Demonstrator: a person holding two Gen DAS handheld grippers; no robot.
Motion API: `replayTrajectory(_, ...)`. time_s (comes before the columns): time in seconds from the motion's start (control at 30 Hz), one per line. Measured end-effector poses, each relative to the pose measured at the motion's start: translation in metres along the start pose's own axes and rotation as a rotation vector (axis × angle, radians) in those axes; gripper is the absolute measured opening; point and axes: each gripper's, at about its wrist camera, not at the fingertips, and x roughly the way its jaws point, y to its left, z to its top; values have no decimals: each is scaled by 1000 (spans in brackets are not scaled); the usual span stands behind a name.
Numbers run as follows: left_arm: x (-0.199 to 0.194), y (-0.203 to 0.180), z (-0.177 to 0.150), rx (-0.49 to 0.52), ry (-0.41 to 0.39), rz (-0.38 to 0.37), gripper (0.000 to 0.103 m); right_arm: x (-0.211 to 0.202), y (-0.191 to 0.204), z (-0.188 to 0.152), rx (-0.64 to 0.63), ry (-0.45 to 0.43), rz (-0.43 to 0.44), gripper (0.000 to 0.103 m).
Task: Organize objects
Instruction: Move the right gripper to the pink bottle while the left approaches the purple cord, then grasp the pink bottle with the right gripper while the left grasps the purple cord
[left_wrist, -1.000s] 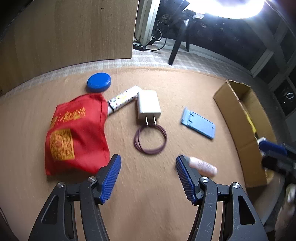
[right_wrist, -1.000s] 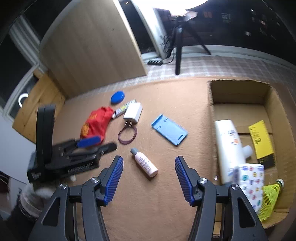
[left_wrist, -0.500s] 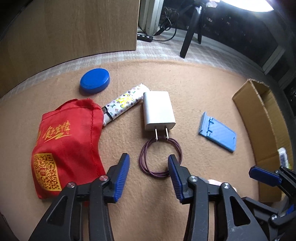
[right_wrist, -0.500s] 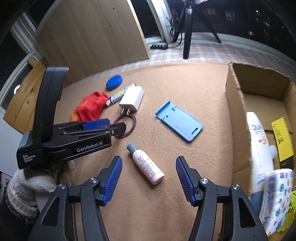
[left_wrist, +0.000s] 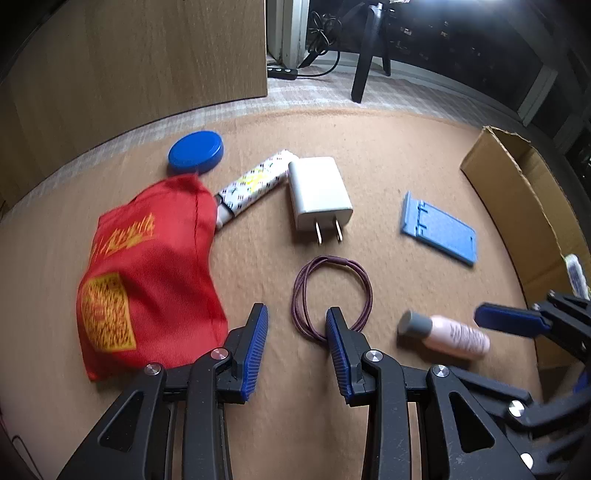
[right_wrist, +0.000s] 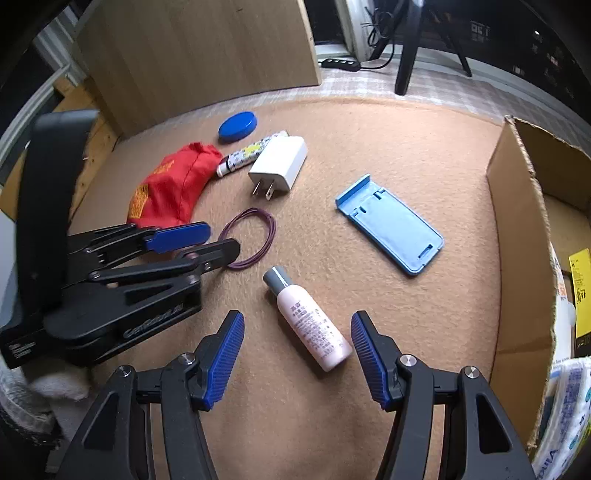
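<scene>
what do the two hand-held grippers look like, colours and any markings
Both are alike: black plastic linkage arms with silver rivets, ending in two blue ribbed finger pads. The left hand-held gripper shows pale lettering along its black body and a small white label in the right wrist view. The right hand-held gripper has the same build. A grey-white knitted glove or sleeve shows behind the left one.

Even light, fisheye warp, slight blur

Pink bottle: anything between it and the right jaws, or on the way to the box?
Nothing visible. The pink bottle lies between the open jaws of the right gripper. Bare carpet runs from it to the cardboard box; the blue phone stand lies farther back, off that line.
</scene>
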Motion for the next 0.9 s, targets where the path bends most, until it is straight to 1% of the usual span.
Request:
replayTrajectory(0.23, -12, 3, -29, 30, 10, -6, 36, 8, 9, 1, -69, 12, -57, 56)
replayTrajectory(0.4, -22, 7, -49, 52, 7, -6, 36, 15, 13, 2, -113, 13, -122, 56)
replayTrajectory(0.53, -25, 10, -55, 40, 4, -11, 32, 19, 17, 3, -142, 12, -157, 55)
replayTrajectory(0.57, -25, 11, -56, 37, 2, -12, 31, 20, 19, 2, -152, 10, -169, 54)
replayTrajectory(0.63, -26, 13, -57, 26, -2, -11, 27, 20, 23, -1, -180, 7, -197, 42)
replayTrajectory(0.67, -26, 14, -57, 22, -4, -11, 23, 20, 25, -3, -191, 5, -201, 39)
replayTrajectory(0.73, -26, 15, -57, 13, -5, -17, 16, 19, 27, -4, -197, 5, -195, 27)
replayTrajectory(0.77, -25, 16, -56, 6, -5, -22, 13, 19, 28, -5, -198, 5, -194, 24)
replayTrajectory(0.8, -25, 17, -57, -1, -4, -28, 12, 19, 29, -5, -199, 6, -195, 20)
replayTrajectory(0.87, -26, 17, -58, -10, 2, -42, 3, 18, 29, -7, -193, 7, -190, 18)
replayTrajectory(0.9, -26, 18, -59, -15, 6, -53, 3, 17, 28, -7, -189, 7, -188, 18)
